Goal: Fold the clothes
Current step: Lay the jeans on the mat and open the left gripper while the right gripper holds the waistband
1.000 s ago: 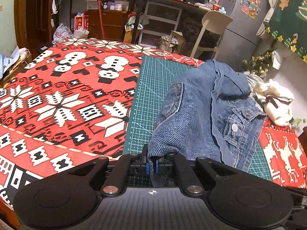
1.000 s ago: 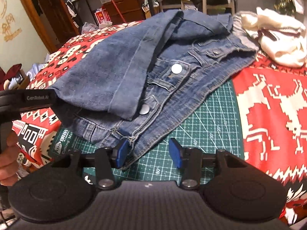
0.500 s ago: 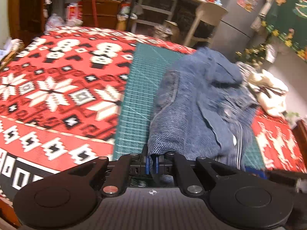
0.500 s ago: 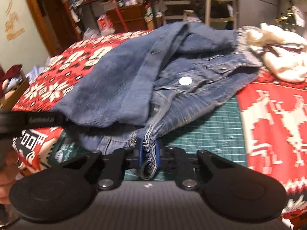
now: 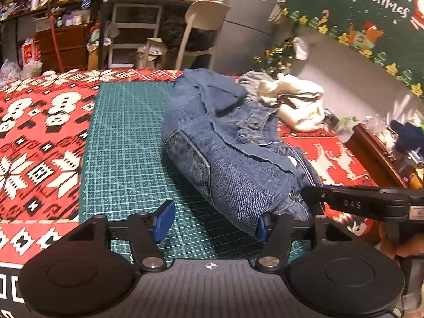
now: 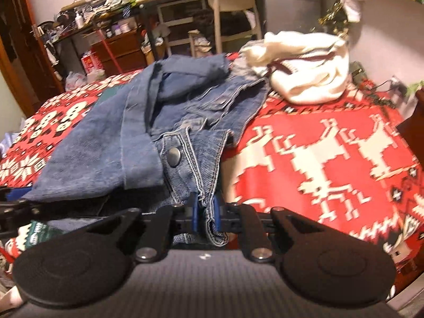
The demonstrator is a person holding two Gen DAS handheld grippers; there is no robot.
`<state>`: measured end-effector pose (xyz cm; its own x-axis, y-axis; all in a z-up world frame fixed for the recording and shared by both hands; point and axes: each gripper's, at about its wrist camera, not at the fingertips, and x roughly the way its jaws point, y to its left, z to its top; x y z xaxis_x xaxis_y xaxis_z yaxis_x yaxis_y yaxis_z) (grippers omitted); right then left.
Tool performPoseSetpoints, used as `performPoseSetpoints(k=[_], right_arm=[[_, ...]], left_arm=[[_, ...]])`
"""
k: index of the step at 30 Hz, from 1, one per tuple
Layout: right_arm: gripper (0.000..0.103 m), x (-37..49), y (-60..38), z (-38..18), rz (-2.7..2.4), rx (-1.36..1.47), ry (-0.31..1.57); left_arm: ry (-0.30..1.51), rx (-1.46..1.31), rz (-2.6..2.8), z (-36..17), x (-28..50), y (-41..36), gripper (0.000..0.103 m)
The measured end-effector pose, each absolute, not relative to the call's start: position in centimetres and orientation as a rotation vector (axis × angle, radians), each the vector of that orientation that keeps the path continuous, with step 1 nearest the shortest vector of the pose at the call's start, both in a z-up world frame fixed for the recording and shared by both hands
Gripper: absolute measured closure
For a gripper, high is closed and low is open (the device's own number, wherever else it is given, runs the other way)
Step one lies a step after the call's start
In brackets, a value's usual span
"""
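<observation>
A blue denim jacket lies bundled on the green cutting mat. My left gripper is at the jacket's near end with its jaws opening. The cloth's corner rests against the right pad and the left pad stands clear over the mat. My right gripper is shut on the jacket's stitched front hem beside a metal snap, and holds that edge raised. In the left wrist view the right gripper comes in from the right at the jacket's edge, held by a hand.
A white knit garment is piled past the jacket at the far right. The red patterned blanket covers the bed around the mat. A wooden stand is at the right edge; a chair and cluttered desks stand behind.
My left gripper, shut on the denim fold before, has let it go and its jaws stand apart. My right gripper closed on the front hem and drew it up.
</observation>
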<state>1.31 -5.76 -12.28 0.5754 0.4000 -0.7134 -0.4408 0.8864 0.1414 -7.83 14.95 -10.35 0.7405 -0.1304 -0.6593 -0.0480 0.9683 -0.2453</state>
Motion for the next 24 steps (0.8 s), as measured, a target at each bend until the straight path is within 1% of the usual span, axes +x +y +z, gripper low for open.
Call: performPoseSetpoints(k=[6,8,10,16,17,22,24], right_arm=[[0.090,2.3,-6.6,-12.6,0.456,-0.044,0.816],[0.090,2.5,-6.8,-13.0,0.451,-0.031,0.825],[0.090,2.4,-6.5,-13.2,0.456,-0.042,0.828],[0.087,0.9,-7.0,-12.0,0.503,-0.014,0.804],[0.083,0.8,-7.2,-11.4,0.511,-0.003,0.795],[0.078,0.0,-7.5,-8.6,0.549,0.041,0.742],[0.069,0.0,-7.2,-8.3,0.609,0.094,0.779]], left_arm=[[0.763,-0.254,-0.100,-10.3,-7.8,14.6,0.043],[0.774,-0.262,-0.090,-10.6,-7.6,14.8,0.039],[0.786,-0.268,-0.064,-10.8,-7.4,15.1,0.038],[0.776,-0.267,-0.048,-10.3,-7.7,15.1,0.040],[0.776,-0.257,-0.053,-10.3,-7.8,14.9,0.040],[0.770,-0.217,-0.063,-10.2,-7.9,14.2,0.040],[0.769,-0.216,-0.066,-10.2,-7.8,14.2,0.040]])
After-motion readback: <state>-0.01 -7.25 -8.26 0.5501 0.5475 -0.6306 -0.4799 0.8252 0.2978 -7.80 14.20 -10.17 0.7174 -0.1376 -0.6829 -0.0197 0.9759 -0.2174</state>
